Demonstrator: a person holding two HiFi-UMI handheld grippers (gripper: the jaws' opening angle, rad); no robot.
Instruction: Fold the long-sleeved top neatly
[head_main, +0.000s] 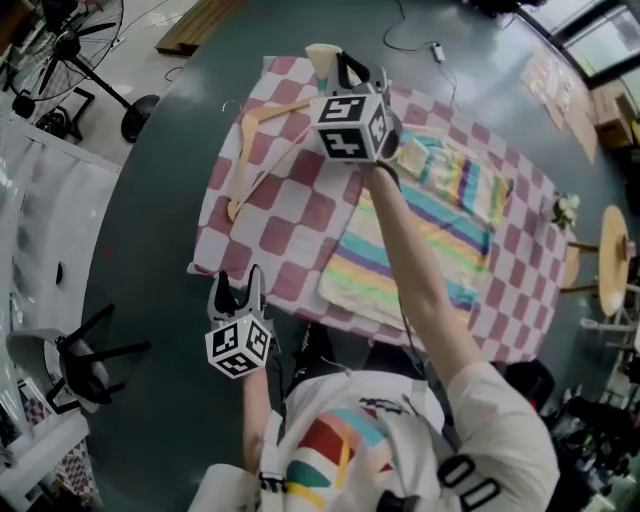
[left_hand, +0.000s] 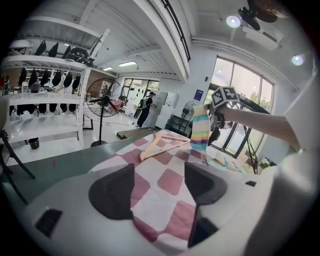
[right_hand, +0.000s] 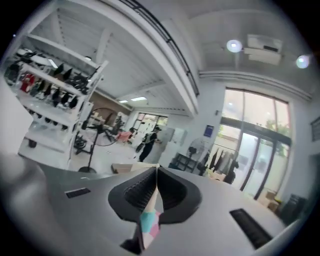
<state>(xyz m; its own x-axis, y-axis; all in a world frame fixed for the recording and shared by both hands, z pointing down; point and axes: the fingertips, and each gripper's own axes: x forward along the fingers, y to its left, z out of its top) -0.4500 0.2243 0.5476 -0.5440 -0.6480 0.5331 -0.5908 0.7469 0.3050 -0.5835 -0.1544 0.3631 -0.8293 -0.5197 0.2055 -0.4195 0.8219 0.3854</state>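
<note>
So the striped top (head_main: 420, 240) is mostly lying flat on the counter (head_main: 290, 230), which has a pink and white checkered cloth over it. The top sits toward the right side of it. The right claw (right_hand: 155, 175) is way up in the air, clenched tight on a narrow bit of the top. Pretty sure it's a sleeve (left_hand: 200, 132), and it hangs straight down from the claw to the rest of the top below.

The left claw (left_hand: 159, 180) is down low at the near edge of the counter with its jaws spread wide. There's nothing in it, you just see checkered cloth through the gap. A wooden hanger (head_main: 245, 150) lies on the left part of the cloth, well clear of the top.
</note>
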